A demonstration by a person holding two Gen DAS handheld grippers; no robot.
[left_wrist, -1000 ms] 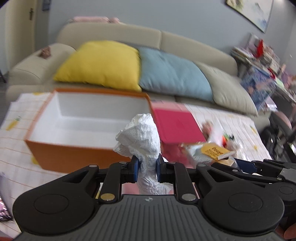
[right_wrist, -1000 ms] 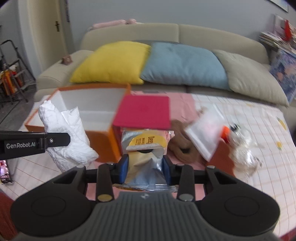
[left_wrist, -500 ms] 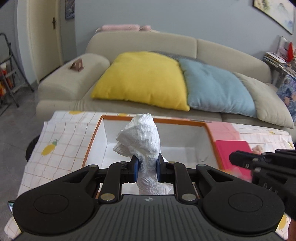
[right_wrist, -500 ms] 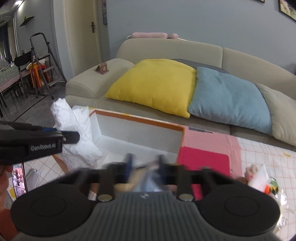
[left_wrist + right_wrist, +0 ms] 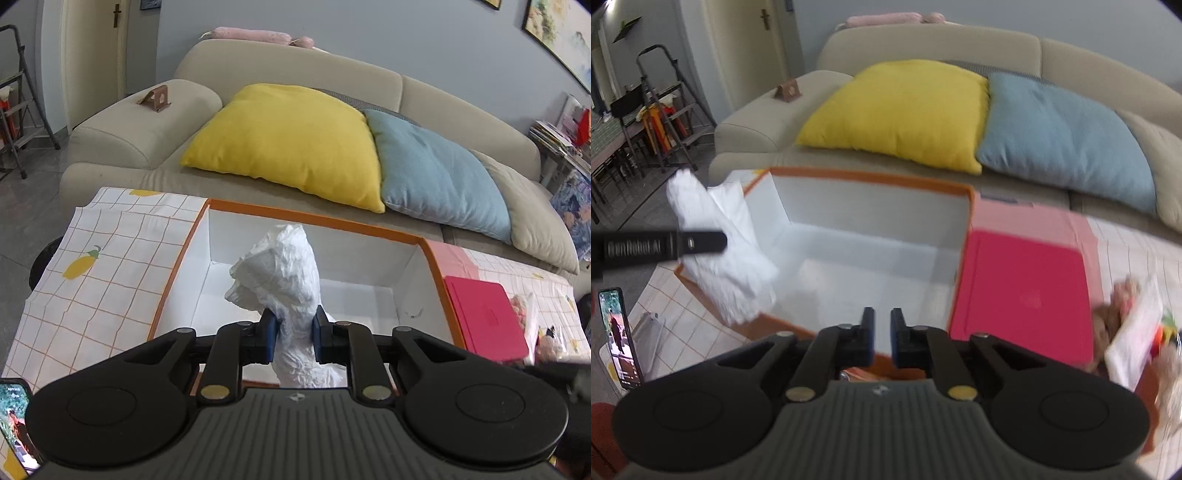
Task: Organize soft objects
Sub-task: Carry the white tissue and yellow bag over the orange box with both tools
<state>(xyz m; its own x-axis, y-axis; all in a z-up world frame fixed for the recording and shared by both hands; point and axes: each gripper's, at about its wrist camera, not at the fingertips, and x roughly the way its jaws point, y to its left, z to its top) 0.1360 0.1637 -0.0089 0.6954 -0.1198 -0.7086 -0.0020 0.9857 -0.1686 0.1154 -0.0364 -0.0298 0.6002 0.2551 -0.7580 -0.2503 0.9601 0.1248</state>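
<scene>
Clamping the left claw (image 5: 293, 334) on the white crumpled bag (image 5: 286, 280) at its narrow middle, pads pressing in from both sides, likely so the limp material hangs together as one bundle. Holding it upright, its top bunching ahead of the claw and its tail trailing down behind the fingers. Hovering just short of the orange box (image 5: 373, 229), whose white interior lies open directly ahead and below, apparently for a drop. Looking thin, wrinkled and papery, easily crushed. Keeping the right claw (image 5: 882, 338) nearly together, a slim gap between the fingers, gripping nothing visible, the red lid (image 5: 1027, 295) lying ahead to its right.
</scene>
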